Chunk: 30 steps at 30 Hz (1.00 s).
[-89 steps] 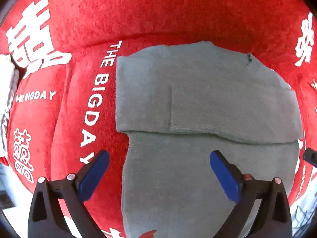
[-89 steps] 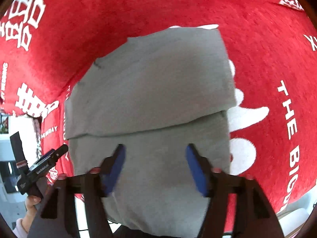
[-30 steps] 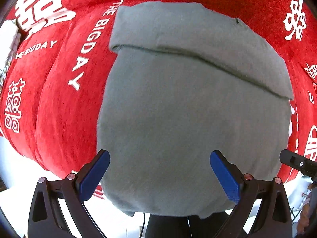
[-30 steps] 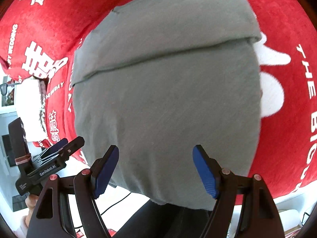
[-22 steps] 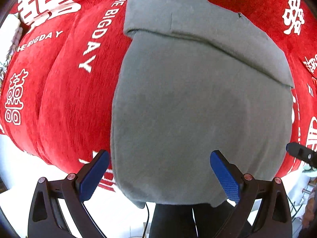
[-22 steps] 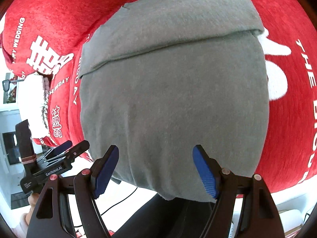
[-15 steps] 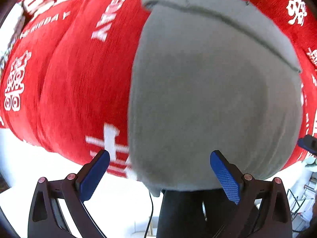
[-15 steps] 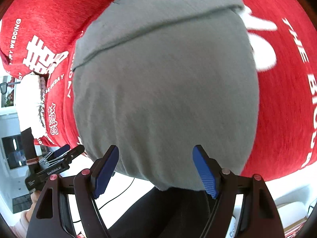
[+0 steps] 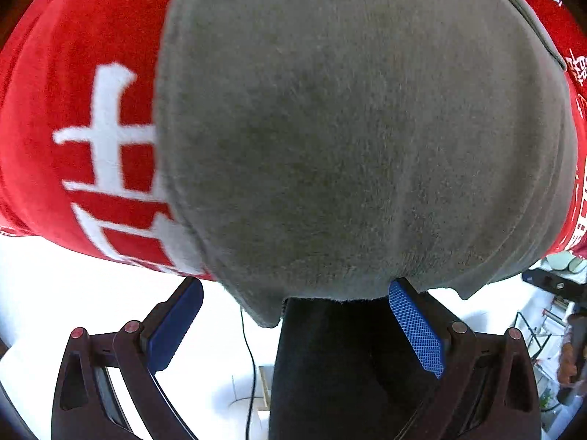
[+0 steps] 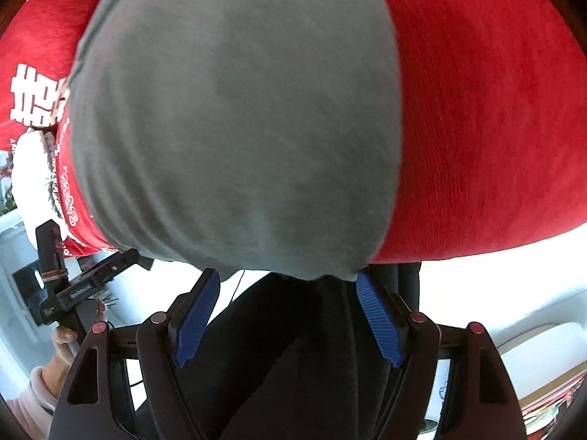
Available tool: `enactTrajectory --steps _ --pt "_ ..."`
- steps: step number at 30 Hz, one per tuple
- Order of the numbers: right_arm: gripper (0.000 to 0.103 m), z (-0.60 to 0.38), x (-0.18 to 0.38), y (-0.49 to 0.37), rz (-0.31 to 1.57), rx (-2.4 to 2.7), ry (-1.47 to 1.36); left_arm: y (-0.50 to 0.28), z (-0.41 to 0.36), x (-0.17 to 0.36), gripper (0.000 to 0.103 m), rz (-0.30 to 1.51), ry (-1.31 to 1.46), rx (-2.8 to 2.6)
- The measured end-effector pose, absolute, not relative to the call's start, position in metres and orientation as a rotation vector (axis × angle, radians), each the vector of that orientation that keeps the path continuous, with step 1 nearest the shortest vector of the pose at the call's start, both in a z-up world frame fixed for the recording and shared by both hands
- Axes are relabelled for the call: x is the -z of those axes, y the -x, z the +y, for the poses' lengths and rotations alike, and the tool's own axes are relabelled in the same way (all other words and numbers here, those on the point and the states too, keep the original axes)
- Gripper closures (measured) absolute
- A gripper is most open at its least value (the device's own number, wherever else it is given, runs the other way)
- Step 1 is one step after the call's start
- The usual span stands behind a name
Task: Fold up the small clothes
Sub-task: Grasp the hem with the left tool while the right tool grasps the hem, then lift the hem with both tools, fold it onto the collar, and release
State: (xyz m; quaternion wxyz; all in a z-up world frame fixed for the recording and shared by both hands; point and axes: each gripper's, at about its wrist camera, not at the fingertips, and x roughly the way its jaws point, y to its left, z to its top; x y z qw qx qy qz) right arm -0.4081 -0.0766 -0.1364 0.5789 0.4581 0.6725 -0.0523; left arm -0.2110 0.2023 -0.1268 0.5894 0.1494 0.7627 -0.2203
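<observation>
Left wrist view: the left claw (image 9: 295, 324) has been dropped right down to the near hem of the grey garment (image 9: 359, 128), which is laid on the red cloth (image 9: 73, 110) with its hem over the bench edge; so a hem grab seems lined up. Both the left claw and the right claw (image 10: 288, 315) are spread wide, nothing gripped yet; the hem is seen just above each claw's blue pads (image 9: 416, 326).

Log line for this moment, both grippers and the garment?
left gripper: open | right gripper: open | grey garment: flat on red cloth, near hem overhanging, ungripped
</observation>
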Motion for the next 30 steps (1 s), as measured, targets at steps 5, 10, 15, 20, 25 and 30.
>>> enactTrajectory --steps 5,10,15,20,25,30 --pt "0.022 -0.078 0.15 0.414 1.521 0.117 -1.116 0.209 0.199 0.132 0.005 1.749 -0.326 0.51" --pt "0.092 -0.084 0.141 0.433 1.443 0.095 -1.259 0.216 0.204 0.126 0.077 1.792 -0.256 0.603" --pt "0.092 -0.092 0.092 0.418 1.31 -0.022 -1.299 0.206 0.199 0.089 0.092 1.775 -0.179 0.729" --pt "0.092 -0.116 0.036 0.375 1.138 -0.096 -1.274 0.157 0.18 0.026 0.092 1.622 -0.083 0.797" --pt "0.092 -0.162 0.032 0.317 1.069 -0.052 -1.247 0.093 0.139 0.015 0.092 1.488 -0.103 0.733" --pt "0.092 -0.195 0.062 0.282 1.11 0.066 -1.271 0.068 0.11 0.028 0.092 1.45 -0.168 0.664"
